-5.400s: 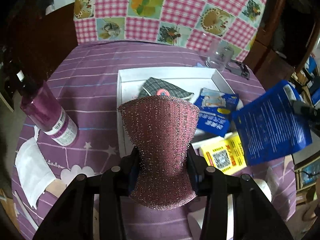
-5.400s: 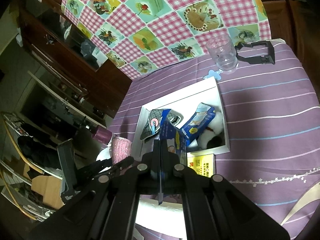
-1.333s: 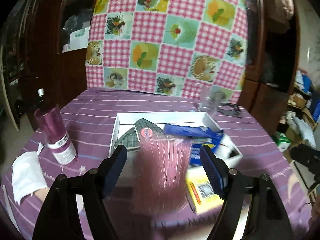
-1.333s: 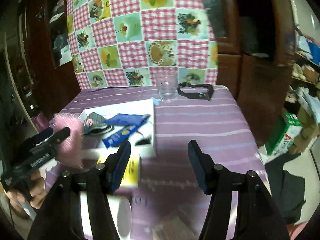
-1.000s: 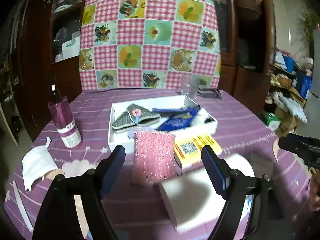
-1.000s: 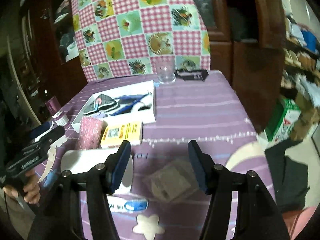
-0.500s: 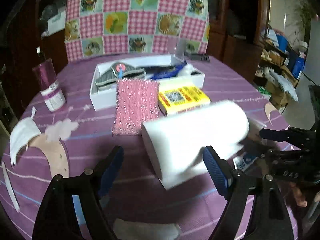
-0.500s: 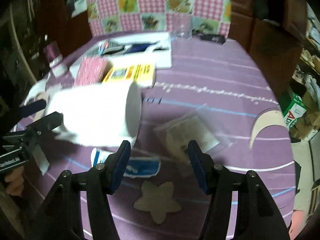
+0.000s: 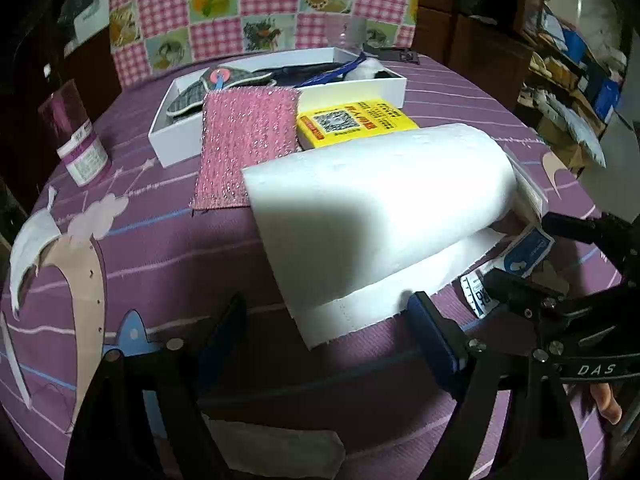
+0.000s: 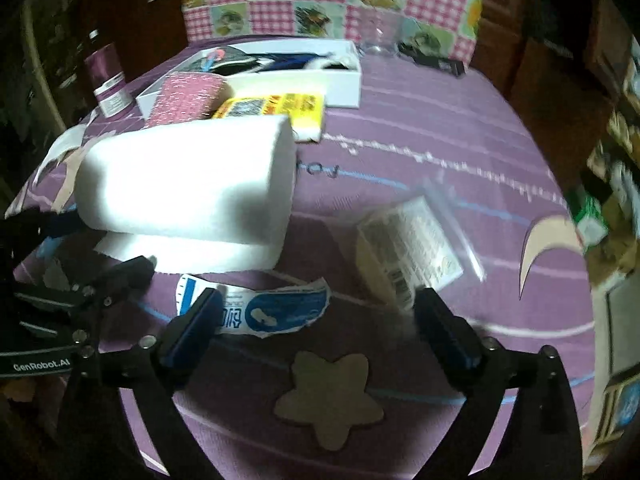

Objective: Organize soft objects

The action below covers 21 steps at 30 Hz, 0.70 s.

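A white paper roll (image 9: 372, 208) lies on its side on the purple tablecloth, its loose sheet trailing toward my left gripper (image 9: 328, 320), whose jaws are opening with only the sheet's edge between them, unpressed. Behind the roll, a pink glittery cloth (image 9: 248, 136) lies flat against the white box (image 9: 280, 76), next to a yellow pack (image 9: 356, 120). My right gripper (image 10: 320, 312) is low over the table with its jaws opening. A torn blue-and-white wrapper (image 10: 272, 308) lies between its fingers, not gripped. A clear plastic packet (image 10: 408, 248) rests just beyond its right finger.
The box holds a grey checked item (image 9: 216, 84) and blue packets. A purple bottle (image 9: 76, 136) stands at the left and a glass (image 10: 380, 36) behind the box. A white mask (image 9: 28, 248) lies near the left table edge. The table's rim curves close on all sides.
The pink cloth left my left gripper and now lies before the box. Both grippers sank toward the table's near side by the paper roll. The right jaws spread wider.
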### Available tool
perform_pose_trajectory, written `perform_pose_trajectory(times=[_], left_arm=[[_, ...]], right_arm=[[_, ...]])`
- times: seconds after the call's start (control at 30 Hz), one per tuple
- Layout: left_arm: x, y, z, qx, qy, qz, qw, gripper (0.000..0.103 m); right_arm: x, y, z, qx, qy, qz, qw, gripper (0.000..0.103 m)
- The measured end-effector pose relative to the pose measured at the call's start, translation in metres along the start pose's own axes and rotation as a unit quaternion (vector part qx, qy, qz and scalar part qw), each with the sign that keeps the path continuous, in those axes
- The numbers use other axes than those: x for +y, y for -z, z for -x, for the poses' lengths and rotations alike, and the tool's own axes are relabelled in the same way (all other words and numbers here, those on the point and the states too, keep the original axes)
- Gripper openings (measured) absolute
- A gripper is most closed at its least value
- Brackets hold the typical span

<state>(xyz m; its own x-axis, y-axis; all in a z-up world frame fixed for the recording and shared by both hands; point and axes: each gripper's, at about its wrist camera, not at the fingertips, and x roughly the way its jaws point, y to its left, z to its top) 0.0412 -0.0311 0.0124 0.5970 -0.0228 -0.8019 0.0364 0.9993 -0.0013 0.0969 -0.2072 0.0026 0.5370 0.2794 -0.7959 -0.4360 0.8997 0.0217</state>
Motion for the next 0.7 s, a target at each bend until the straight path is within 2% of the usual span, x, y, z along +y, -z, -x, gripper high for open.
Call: perform_pose_trajectory(times=[0.1,0.13,0.47,0.5,0.57,0.7], left_arm=[[0.005,-0.002,-0.004,0.007,-0.013,0.015,0.9998,0.101],[0.007,-0.002,-0.006,0.01,-0.018,0.025,0.9995,0.103],[0.008,0.001,-0.004,0.01,-0.023,0.034,0.9991,0.103],[0.007,0.001,-0.004,0.013,-0.022,0.033,0.9991,0.103],[0.006,0.001,-0.005,0.02,-0.018,0.027,0.9993,0.103],[0.005,-0.002,-0.006,0.03,-0.008,0.013,0.9994,0.103]], right_arm=[[-0.001,-0.001,-0.001,0.011,-0.008,0.006,1.0,0.1],[0.0,-0.001,0.0,0.01,-0.008,0.007,1.0,0.101],[-0.001,0.002,0.004,-0.001,-0.019,-0.011,1.0,0.1],[0.002,0.002,0.004,0.004,-0.023,-0.002,1.0,0.099],[0.006,0.001,0.008,0.002,-0.026,0.01,1.0,0.087],[0.003,0.0,0.019,-0.022,-0.028,0.006,0.999,0.081]])
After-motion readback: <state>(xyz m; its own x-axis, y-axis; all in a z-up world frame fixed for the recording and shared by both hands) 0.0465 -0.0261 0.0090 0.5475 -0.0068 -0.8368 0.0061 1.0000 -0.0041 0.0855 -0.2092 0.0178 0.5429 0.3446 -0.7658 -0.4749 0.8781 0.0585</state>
